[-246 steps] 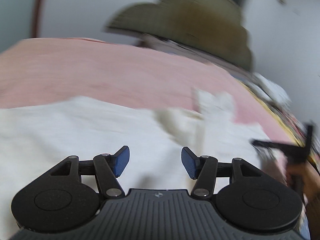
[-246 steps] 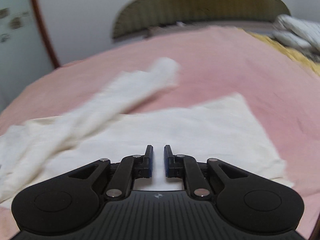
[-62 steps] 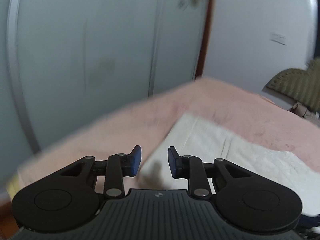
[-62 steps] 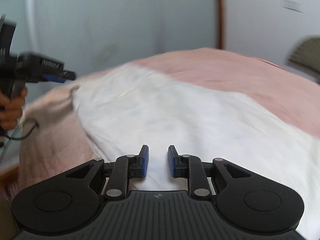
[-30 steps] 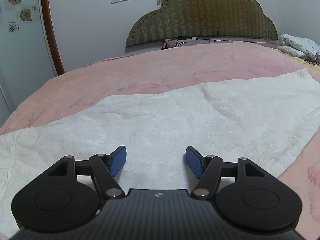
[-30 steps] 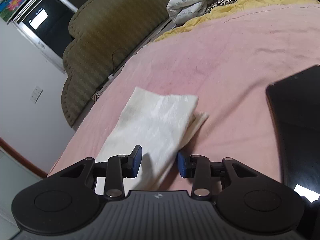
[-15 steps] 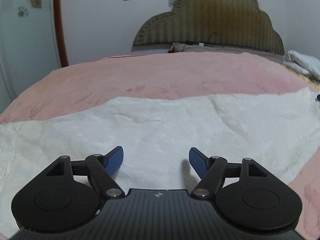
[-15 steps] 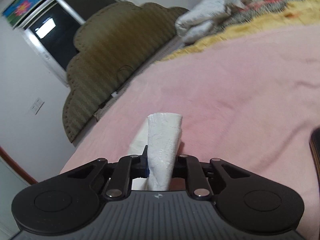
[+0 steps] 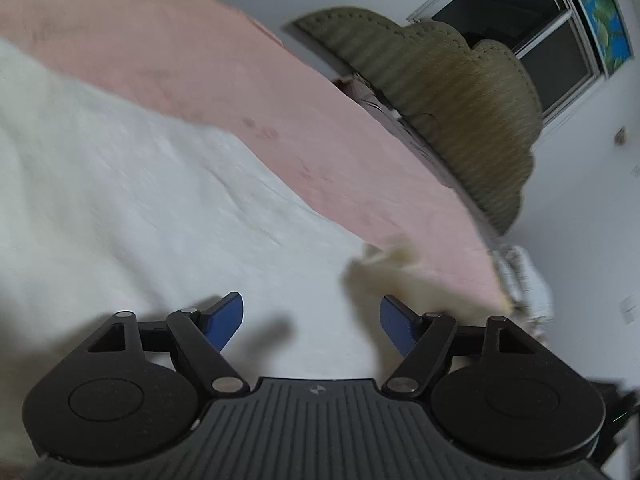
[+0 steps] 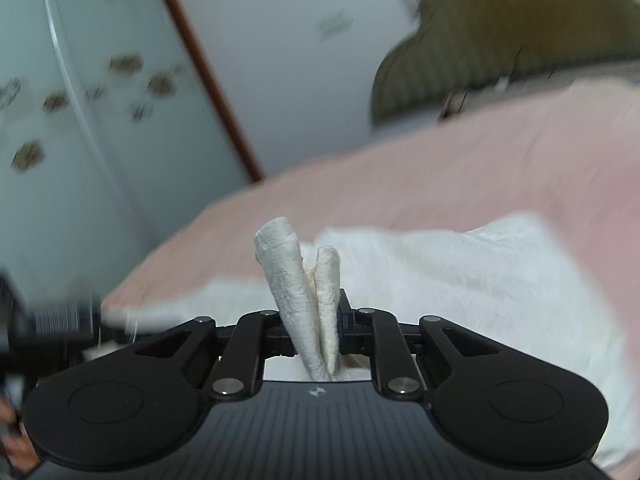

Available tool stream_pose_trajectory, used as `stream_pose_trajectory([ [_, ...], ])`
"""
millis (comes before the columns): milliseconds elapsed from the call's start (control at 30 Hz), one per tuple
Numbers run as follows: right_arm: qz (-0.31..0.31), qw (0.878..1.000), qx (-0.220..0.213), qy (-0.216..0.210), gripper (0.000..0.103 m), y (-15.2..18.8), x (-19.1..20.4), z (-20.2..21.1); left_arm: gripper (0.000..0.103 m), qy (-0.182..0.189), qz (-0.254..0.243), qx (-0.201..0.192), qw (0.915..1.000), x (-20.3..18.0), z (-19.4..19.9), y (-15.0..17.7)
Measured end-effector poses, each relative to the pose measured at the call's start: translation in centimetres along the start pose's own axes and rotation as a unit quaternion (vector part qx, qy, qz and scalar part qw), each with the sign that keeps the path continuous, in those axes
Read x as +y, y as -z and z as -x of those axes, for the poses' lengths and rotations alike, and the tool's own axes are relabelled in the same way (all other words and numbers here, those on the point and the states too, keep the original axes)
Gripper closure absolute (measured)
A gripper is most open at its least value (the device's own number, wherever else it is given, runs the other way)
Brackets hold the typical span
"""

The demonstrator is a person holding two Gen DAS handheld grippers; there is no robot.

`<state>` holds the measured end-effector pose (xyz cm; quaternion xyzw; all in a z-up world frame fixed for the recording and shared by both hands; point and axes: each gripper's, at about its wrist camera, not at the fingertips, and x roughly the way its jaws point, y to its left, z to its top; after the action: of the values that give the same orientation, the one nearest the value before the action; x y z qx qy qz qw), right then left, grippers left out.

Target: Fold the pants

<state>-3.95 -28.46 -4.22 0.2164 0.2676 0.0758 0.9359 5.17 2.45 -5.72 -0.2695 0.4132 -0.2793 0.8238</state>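
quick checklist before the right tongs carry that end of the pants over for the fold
1. Right tongs shut on the pants: ok, a bunched end sticks up between the pads.
2. Left tongs free: ok, they stand open over the cloth with nothing between the pads.
3. Pants lying on the pink bedspread: ok, the spread part rests flat on it.
4. Grip holds both layers: cannot tell, two folds show above the pads, the rest is hidden.
5. Landing edge of the pants in sight: cannot tell, both views are blurred.
6. Lifted end clear of the left tongs: cannot tell, a blurred cream fold sits close by the right pad.
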Motion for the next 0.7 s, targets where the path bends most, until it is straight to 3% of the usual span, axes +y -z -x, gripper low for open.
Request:
stream_pose_trajectory([
  [167,0.036,0.999,-0.003,0.005,0.087,1.0,1.4,0.4,0.019,0.073,0.07,0.056,0.9933,0.1,-3.7,-0.6],
  [333,0.129,0.992,-0.001,0.007,0.086,2.2,4.1,0.8,0.018,0.088,0.112,0.079,0.9866,-0.5,-7.4,-1.1],
  [367,0.15,0.989,-0.001,0.002,0.086,2.5,4.8,0.9,0.022,0.085,0.112,0.075,0.9871,-0.6,-7.8,-1.4],
  [433,0.186,0.983,-0.002,-0.003,0.086,3.0,6.1,0.9,0.047,0.074,0.098,0.062,0.9905,-0.9,-8.0,-1.9],
  [500,0.225,0.974,-0.006,0.003,0.086,3.6,7.6,0.4,0.083,0.047,0.057,0.05,0.996,-1.3,-7.8,-2.4],
  [567,0.248,0.969,-0.01,-0.003,0.086,3.9,8.9,-0.3,0.093,0.021,-0.002,0.02,0.9996,-1.9,-6.5,-2.8],
  [700,0.262,0.964,-0.015,-0.027,0.086,4.1,10.5,-1.9,0.093,-0.03,-0.095,-0.047,0.9939,-3.2,-3.9,-2.4],
])
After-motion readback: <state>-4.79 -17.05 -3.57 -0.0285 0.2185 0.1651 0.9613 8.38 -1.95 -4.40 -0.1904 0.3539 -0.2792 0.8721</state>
